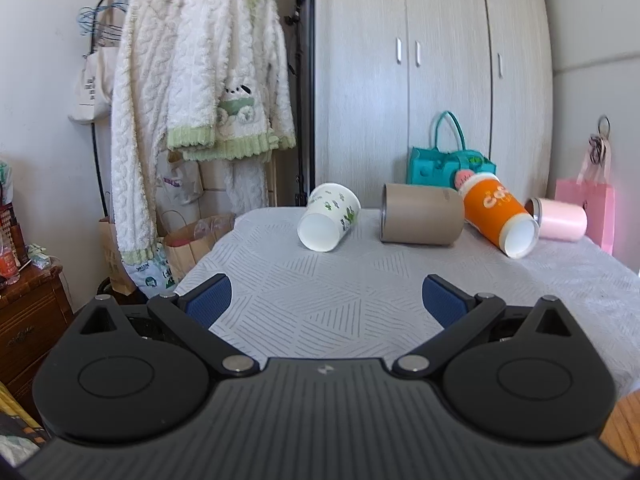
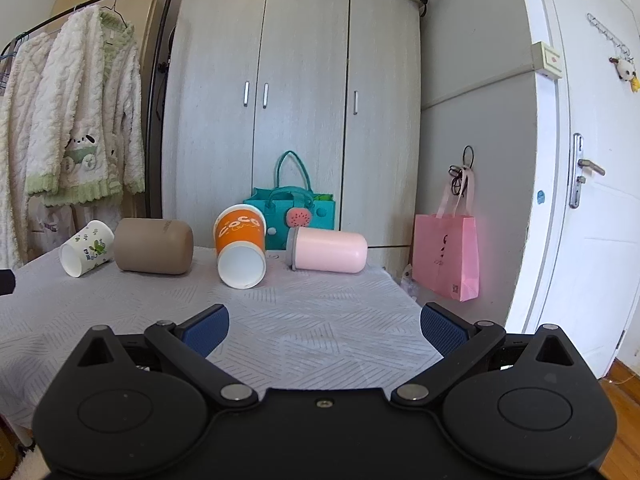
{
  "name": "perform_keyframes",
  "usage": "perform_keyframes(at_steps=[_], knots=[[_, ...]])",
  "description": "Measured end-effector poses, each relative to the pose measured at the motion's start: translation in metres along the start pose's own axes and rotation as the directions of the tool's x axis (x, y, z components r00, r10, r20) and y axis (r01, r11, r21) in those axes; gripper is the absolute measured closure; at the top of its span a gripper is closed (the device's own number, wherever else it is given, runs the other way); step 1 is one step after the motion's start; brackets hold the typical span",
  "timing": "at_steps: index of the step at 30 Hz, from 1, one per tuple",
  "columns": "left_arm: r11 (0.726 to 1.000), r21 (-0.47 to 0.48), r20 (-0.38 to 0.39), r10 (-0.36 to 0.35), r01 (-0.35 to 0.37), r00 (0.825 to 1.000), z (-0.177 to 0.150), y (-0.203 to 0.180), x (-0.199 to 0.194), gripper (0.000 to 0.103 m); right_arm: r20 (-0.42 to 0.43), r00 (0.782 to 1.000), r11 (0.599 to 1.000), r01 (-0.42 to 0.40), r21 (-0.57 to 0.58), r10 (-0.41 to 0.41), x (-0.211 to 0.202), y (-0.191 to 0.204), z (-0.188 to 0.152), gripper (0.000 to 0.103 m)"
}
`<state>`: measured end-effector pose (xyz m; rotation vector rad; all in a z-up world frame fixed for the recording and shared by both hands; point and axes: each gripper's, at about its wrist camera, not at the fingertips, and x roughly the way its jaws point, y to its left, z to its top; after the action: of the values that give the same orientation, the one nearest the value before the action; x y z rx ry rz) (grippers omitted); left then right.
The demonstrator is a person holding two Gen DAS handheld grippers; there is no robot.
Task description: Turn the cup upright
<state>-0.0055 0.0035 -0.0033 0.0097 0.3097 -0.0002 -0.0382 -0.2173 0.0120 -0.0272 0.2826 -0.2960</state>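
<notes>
Four cups lie on their sides along the far edge of the worktop (image 2: pixel 120 320).
White leaf-print cup (image 1: pixel 329 216), brown cup (image 1: pixel 422 219), orange cup (image 2: pixel 240 246) and pink cup (image 2: pixel 330 249) lie there; left tool (image 1: pixel 326 300) and right tool (image 2: pixel 325 328) hover nearer, fingers spread apart, empty.

a tall pale grey wood-grain wardrobe (image 2: pixel 296 96) with three doors and slim metal handles fills the far wall. left of it a black metal clothes rail (image 2: pixel 156 92) holds fluffy white robes with green trim (image 1: pixel 200 92), with brown paper bags (image 1: pixel 188 246) on the floor beneath. a dark carved wooden cabinet (image 1: pixel 28 320) sits at the near left. on the right, a white panelled door (image 2: pixel 596 184) with a metal lever handle stands beside a plain grey wall (image 2: pixel 472 92). a glossy pink paper gift bag (image 2: pixel 446 254) hangs from a hook on that wall. orange-brown wooden floorboards (image 2: pixel 624 400) show at the lower right. soft daylight fills the room.
</notes>
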Motion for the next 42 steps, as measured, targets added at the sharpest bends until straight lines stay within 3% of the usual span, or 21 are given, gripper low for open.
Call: perform_keyframes(at_steps=[4, 7, 11, 18, 25, 31, 34, 39, 42], knots=[[0.999, 0.040, -0.067, -0.012, 0.014, 0.998, 0.016, -0.004, 0.005, 0.000, -0.028, 0.999, 0.999, -0.037, -0.011, 0.037, 0.000, 0.003, 0.005, 0.000], [0.995, 0.085, -0.095, -0.040, 0.049, 0.995, 0.031, -0.003, 0.008, 0.000, -0.035, 0.993, 0.993, -0.114, -0.029, 0.113, -0.002, 0.003, 0.016, 0.000], [0.986, 0.146, -0.101, -0.062, 0.076, 0.993, 0.058, -0.002, 0.012, 0.000, -0.069, 0.956, 0.953, -0.290, -0.088, 0.285, 0.000, 0.003, 0.039, 0.000], [0.979, 0.166, -0.090, -0.101, 0.115, 0.991, 0.112, 0.009, 0.029, 0.000, -0.142, 0.902, 0.857, -0.433, -0.281, 0.409, 0.012, 0.027, 0.077, 0.000], [0.978, 0.100, -0.155, -0.164, 0.181, 0.974, 0.138, 0.016, 0.077, 0.000, -0.225, 0.798, 0.716, -0.602, -0.355, 0.559, 0.048, 0.064, 0.110, 0.000], [0.961, -0.048, -0.257, -0.276, 0.273, 0.926, 0.138, 0.021, 0.133, 0.000, -0.292, 0.724, 0.590, -0.683, -0.431, 0.625, 0.089, 0.097, 0.129, 0.000], [0.950, -0.101, -0.281, -0.311, 0.294, 0.908, 0.133, 0.021, 0.154, 0.000, -0.344, 0.706, 0.526, -0.698, -0.485, 0.619, 0.114, 0.111, 0.133, 0.000], [0.939, -0.174, -0.327, -0.338, 0.295, 0.883, 0.118, 0.017, 0.176, 0.000, -0.416, 0.704, 0.419, -0.691, -0.589, 0.575, 0.157, 0.127, 0.130, 0.000], [0.927, -0.240, -0.367, -0.361, 0.288, 0.857, 0.109, 0.014, 0.190, 0.000, -0.484, 0.676, 0.331, -0.714, -0.617, 0.556, 0.181, 0.133, 0.128, 0.000]])
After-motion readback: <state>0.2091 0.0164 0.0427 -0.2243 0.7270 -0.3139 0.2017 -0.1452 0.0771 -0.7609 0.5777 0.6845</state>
